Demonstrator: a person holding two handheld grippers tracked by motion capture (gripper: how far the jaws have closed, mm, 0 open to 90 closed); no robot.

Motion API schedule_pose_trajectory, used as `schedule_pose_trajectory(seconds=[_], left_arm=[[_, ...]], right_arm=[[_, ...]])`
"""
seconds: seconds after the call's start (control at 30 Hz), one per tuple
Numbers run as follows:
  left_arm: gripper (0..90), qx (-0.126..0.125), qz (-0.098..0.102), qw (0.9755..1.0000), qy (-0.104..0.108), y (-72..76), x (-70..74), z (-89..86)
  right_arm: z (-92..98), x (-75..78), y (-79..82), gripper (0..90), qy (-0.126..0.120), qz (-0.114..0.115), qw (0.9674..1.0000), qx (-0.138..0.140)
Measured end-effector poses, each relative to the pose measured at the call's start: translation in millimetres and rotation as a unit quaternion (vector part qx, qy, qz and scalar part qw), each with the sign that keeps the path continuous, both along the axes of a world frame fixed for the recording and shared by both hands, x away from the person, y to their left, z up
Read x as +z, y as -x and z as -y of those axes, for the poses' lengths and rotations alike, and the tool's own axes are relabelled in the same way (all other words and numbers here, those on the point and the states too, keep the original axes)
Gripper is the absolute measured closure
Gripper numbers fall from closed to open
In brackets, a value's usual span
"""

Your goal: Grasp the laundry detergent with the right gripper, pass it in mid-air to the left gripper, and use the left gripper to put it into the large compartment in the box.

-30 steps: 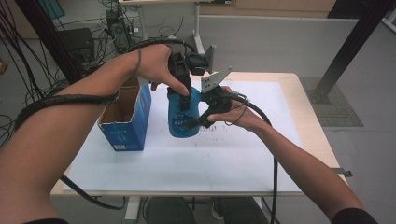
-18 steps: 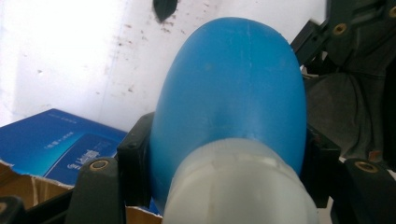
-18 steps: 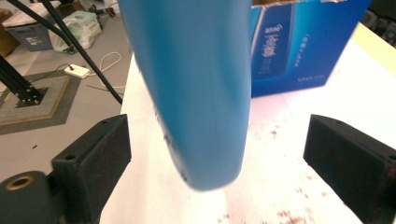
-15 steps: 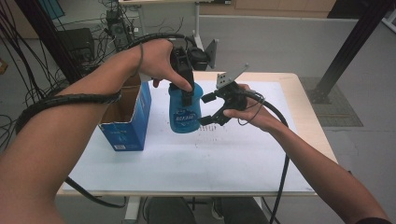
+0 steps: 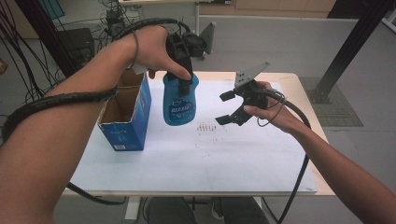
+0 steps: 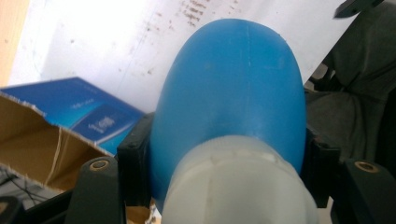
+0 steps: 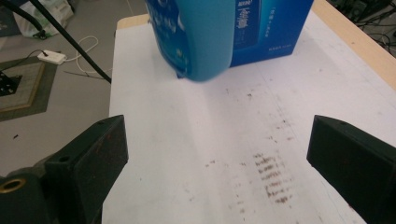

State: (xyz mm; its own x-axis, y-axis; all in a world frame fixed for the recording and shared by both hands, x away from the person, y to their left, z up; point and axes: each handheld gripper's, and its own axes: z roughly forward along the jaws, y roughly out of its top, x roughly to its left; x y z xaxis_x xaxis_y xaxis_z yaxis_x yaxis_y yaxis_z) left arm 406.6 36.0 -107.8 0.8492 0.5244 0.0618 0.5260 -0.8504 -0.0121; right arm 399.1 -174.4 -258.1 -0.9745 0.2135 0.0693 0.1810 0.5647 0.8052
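Left claw clamped on blue bottle, lifted higher, right claw just opened wide, drawn away empty.

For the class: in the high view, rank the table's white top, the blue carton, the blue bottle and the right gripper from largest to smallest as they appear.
1. white top
2. blue carton
3. blue bottle, held off the table in the left gripper, so nearer the camera; its rank against the carton is unsure
4. right gripper, jaws open
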Motion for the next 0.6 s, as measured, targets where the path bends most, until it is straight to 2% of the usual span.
schedule_pose_trajectory(seconds=[0.17, 0.3, 0.5, 0.6], left_arm=[[36.5, 0.038, 0.008, 0.9992, 0.007, -1.4, 16.4, -8.0], [36.5, 0.071, 0.01, 0.9974, 0.006, -4.1, 26.7, -15.6], [36.5, 0.121, 0.018, 0.9925, 0.006, -8.4, 40.7, -30.3], [36.5, 0.146, 0.024, 0.9889, 0.008, -10.0, 48.0, -37.8]], right_arm=[[14.0, 4.0, 2.2, 5.3, 0.009, 0.001, 0.9999, -0.014], [23.8, 6.5, 4.2, 5.3, 0.021, 0.003, 0.9995, -0.021], [34.9, 9.9, 4.7, 5.3, 0.034, 0.007, 0.9989, -0.031], [38.7, 11.2, 4.5, 5.4, 0.037, 0.006, 0.9987, -0.034]])
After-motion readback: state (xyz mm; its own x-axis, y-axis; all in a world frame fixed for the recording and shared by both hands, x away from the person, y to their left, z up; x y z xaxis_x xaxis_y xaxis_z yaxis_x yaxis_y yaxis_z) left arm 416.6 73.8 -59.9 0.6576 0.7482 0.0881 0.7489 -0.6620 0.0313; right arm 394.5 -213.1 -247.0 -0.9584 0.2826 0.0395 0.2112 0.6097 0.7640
